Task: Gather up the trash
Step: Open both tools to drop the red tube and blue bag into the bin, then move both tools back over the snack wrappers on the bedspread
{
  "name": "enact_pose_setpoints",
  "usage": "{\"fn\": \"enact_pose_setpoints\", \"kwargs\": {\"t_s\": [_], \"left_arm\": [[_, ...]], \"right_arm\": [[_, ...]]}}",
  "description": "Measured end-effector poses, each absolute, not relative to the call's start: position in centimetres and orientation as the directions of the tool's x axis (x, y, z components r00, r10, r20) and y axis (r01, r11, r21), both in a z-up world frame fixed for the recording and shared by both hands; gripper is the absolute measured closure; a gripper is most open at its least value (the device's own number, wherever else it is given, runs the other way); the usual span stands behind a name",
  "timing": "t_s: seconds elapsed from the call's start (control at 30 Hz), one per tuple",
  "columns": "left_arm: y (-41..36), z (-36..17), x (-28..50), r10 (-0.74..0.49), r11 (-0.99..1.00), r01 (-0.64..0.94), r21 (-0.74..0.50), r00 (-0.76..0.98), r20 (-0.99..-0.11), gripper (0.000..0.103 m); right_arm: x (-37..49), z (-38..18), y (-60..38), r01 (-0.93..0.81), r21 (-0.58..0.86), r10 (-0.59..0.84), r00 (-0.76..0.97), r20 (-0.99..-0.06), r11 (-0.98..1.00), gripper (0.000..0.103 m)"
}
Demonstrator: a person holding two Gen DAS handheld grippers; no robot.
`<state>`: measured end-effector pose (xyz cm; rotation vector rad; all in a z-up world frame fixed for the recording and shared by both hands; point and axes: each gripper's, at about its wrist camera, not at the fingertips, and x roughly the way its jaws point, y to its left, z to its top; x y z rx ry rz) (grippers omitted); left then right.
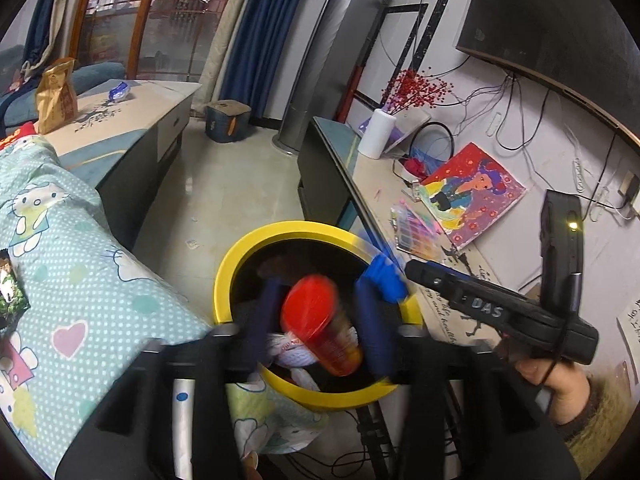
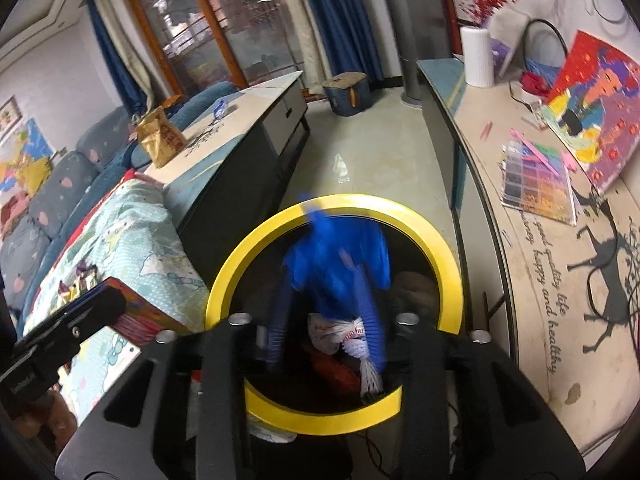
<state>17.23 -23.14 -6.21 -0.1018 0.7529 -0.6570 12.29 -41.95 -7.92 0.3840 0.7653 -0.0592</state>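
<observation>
A yellow-rimmed black trash bin [image 1: 228,276] stands on the floor between the two tables; it also shows in the right wrist view [image 2: 448,264]. My left gripper [image 1: 316,320] is open over the bin, and a red plastic cup [image 1: 320,328] sits blurred between its blue fingers [image 1: 376,328], apart from them. My right gripper [image 2: 326,312] hangs over the bin with a blue wrapper [image 2: 336,256], blurred, at its fingertips; I cannot tell whether the jaws grip it. White crumpled trash [image 2: 340,332] lies inside the bin. The right gripper's body [image 1: 500,312] also shows in the left wrist view.
A coffee table [image 2: 248,120] carries a brown paper bag [image 2: 160,140] and a blue-white wrapper [image 2: 221,109]. A patterned blanket [image 1: 80,272] lies at the left. The TV cabinet [image 2: 520,240] at the right holds a painting [image 2: 592,108], a bead box [image 2: 536,180] and a white vase [image 2: 476,56].
</observation>
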Motion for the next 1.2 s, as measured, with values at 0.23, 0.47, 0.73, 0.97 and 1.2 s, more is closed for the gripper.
{"fn": "enact_pose_setpoints", "kwargs": {"t_s": [0.23,0.47,0.73,0.97,1.2], "left_arm": [[-22.1,-6.3,16.6,-0.565,0.814,0.497,-0.3,0.559,-0.607,0.017],[-19.5,-5.4,15.2,-0.498,0.861,0.438,-0.259,0.619,-0.608,0.008],[-16.1,-4.3,14.4,-0.431,0.901,0.363,-0.24,0.673,-0.601,0.008],[-12.7,-3.1,13.5,-0.369,0.929,0.289,-0.23,0.728,-0.578,0.008],[-9.5,-1.9,12.6,-0.293,0.955,0.21,-0.211,0.785,-0.546,0.008]], "right_arm": [[12.0,-7.7,-42.2,0.21,0.312,0.062,0.733,-0.678,0.927,0.056],[12.0,-6.7,-40.1,0.151,0.304,0.091,0.75,-0.655,0.941,0.055],[11.8,-5.4,-37.1,0.067,0.301,0.146,0.761,-0.632,0.951,0.055],[11.4,-4.4,-34.4,-0.008,0.302,0.2,0.767,-0.61,0.953,0.054],[11.1,-3.5,-31.1,-0.097,0.299,0.265,0.761,-0.592,0.949,0.054]]}}
